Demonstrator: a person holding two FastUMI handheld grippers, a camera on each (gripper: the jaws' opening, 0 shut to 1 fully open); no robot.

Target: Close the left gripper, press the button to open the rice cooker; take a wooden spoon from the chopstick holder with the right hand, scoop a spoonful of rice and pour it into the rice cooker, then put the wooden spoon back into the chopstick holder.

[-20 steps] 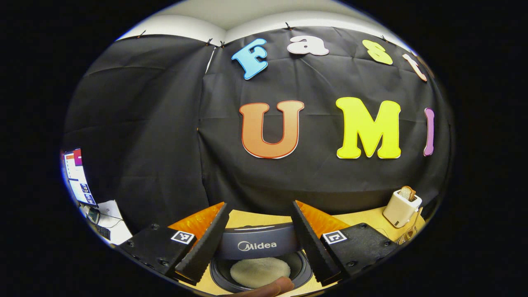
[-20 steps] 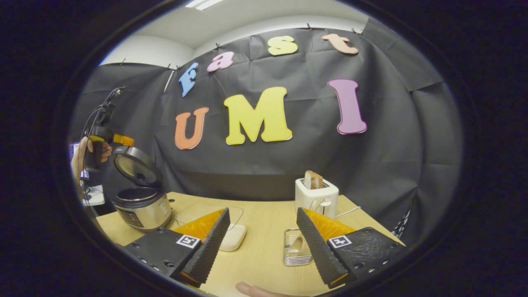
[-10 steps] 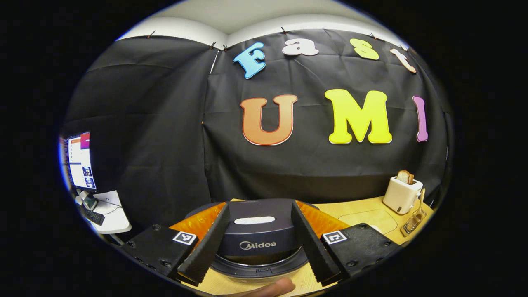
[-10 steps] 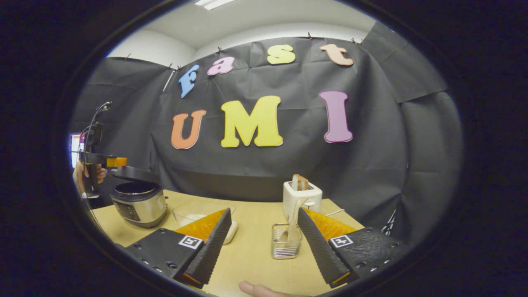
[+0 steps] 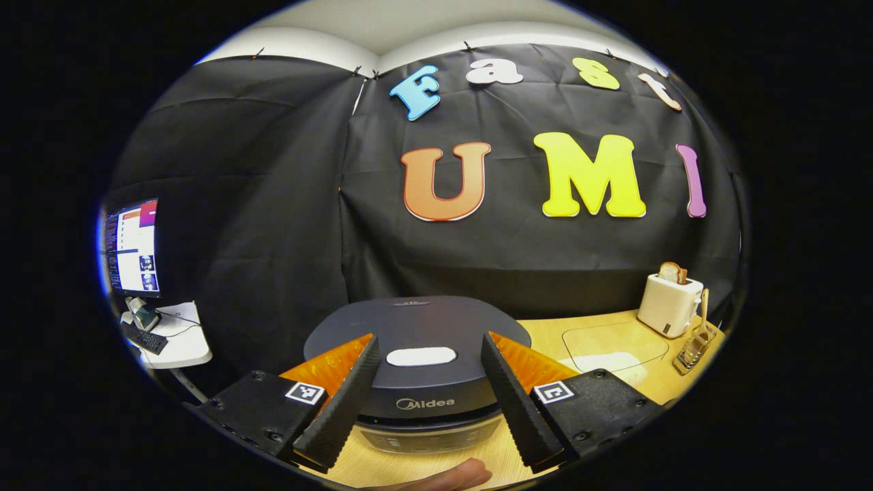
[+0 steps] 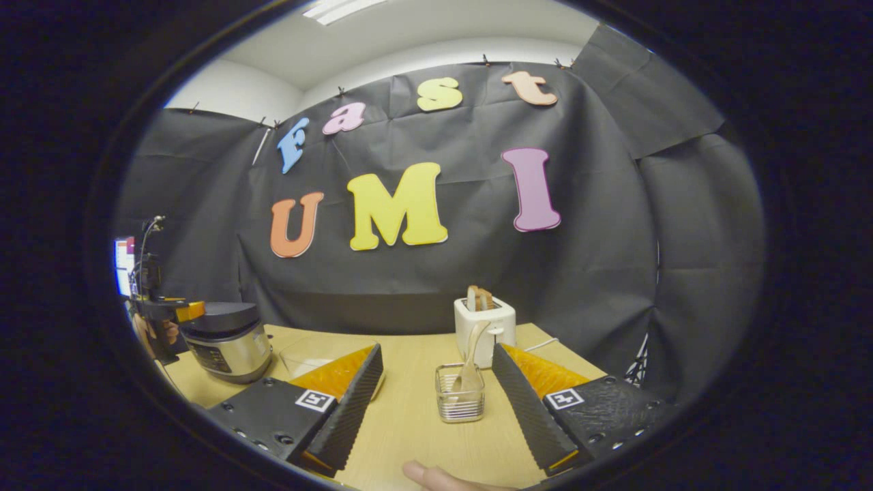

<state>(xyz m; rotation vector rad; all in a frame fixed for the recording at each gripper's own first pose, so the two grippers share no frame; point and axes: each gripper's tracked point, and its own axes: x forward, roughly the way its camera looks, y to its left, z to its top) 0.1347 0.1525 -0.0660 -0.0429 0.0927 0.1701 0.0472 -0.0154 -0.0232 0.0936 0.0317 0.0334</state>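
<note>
The rice cooker [image 5: 416,324] stands right in front of me in the left gripper view, its dark lid down and the pale oval button [image 5: 421,356] on top. My left gripper [image 5: 430,339] is open, one finger on each side of the button, close over the lid. In the right gripper view the cooker [image 6: 228,337] sits at the far left with the left gripper [image 6: 181,310] at its lid. My right gripper [image 6: 436,349] is open and holds nothing. Beyond it the wire chopstick holder [image 6: 459,402] carries the wooden spoon [image 6: 472,354], upright.
A white toaster [image 6: 484,324] with bread stands behind the holder. A clear shallow container [image 6: 314,351] lies between cooker and holder on the wooden table [image 6: 409,429]. A monitor [image 5: 129,245] on a small desk sits beyond the table's left edge. A person's fingertip [image 6: 436,474] shows below.
The cooker's lid has swung down from open to closed, and my left gripper came down with it. The right gripper view has shifted, so the holder with the spoon stands between its fingers.
</note>
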